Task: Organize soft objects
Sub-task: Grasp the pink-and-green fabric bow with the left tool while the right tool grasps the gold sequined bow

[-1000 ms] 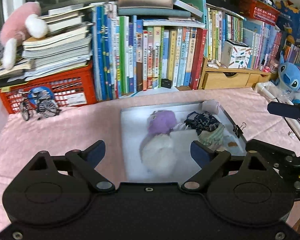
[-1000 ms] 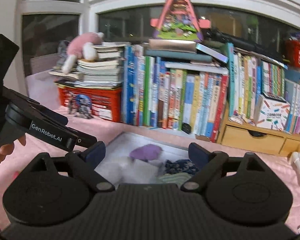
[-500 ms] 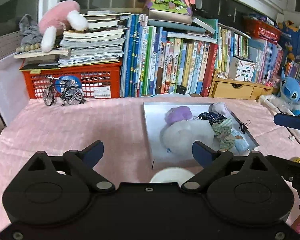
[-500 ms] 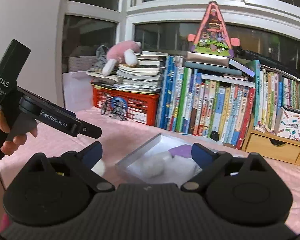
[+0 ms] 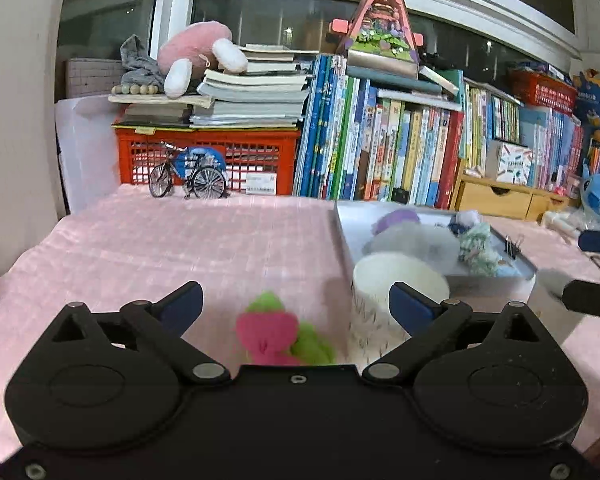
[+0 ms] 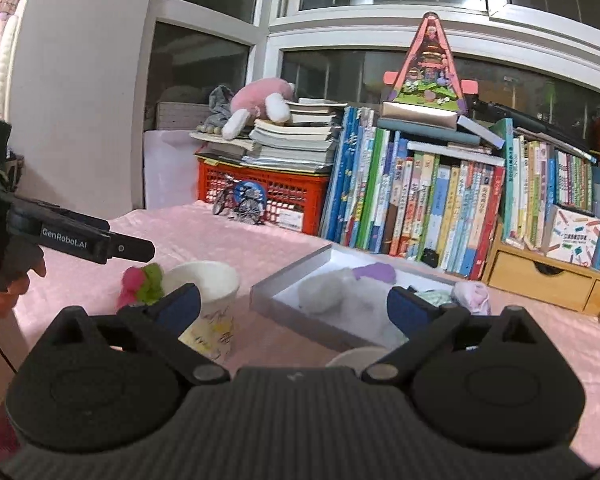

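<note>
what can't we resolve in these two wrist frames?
- Pink and green plush toy: left wrist view, blurred, lower part hidden behind the tool body.
- White paper cup: right wrist view, partly behind a tool finger; contents unseen.
- Second white rim: right wrist view, mostly hidden by the tool body.
- Soft items in grey tray: blurred.

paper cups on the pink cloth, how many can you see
2. One paper cup stands left of the grey tray, beside the pink-and-green plush. A second cup's rim peeks out just behind the right gripper's body, in front of the tray. More could be hidden below it.
</note>
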The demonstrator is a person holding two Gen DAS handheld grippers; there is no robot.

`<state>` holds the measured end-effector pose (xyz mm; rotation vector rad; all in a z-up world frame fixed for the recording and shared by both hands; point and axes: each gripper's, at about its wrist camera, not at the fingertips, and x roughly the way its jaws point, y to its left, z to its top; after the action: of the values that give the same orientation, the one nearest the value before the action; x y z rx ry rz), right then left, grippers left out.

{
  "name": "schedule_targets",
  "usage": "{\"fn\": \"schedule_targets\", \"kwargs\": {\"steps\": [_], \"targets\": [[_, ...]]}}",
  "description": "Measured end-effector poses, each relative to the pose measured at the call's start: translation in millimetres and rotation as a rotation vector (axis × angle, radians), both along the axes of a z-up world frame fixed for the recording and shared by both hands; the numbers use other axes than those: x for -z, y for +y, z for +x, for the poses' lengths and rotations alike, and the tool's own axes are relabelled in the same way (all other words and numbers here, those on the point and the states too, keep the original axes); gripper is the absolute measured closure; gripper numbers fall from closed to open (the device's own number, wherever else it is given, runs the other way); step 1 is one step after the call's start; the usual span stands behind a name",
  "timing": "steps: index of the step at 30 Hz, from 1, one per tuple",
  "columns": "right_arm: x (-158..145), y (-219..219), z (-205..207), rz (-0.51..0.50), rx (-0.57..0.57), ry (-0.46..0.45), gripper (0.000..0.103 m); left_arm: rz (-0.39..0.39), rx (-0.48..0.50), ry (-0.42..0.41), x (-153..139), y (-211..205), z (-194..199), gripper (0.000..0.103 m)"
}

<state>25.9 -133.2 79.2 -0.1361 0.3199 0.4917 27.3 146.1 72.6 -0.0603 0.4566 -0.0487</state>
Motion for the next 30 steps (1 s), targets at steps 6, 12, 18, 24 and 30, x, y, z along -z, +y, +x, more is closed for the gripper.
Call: {"fn": "schedule_targets", "kwargs": {"steps": [6, 12, 18, 24, 30], "targets": [[16.5, 21.9, -11.6, 0.020, -0.061, 0.035, 0.000, -0.011, -0.034, 0.070, 31.8, 2.2, 9.5, 0.006], [34.2, 45.0, -19.0, 0.008, -0.115, 0.086, 0.001, -0.099, -0.074, 0.139, 54.4, 18.3, 30.7, 0.067], [38.0, 51.1, -18.3, -0.011, -0.112, 0.093, 0.001, -0.128, -0.099, 0.135, 52.6, 25.4, 10.1, 0.073], [43.6, 50.8, -20.5, -0.021, -0.088, 0.097, 0.001, -0.110, -0.012, 0.149, 46.7, 4.0, -22.7, 0.073], [44.3, 32.5, -32.6, -0.034, -0.034, 0.096, 0.001, -0.103, 0.121, 0.165, 45.4, -33.9, -37.3, 0.073]]}}
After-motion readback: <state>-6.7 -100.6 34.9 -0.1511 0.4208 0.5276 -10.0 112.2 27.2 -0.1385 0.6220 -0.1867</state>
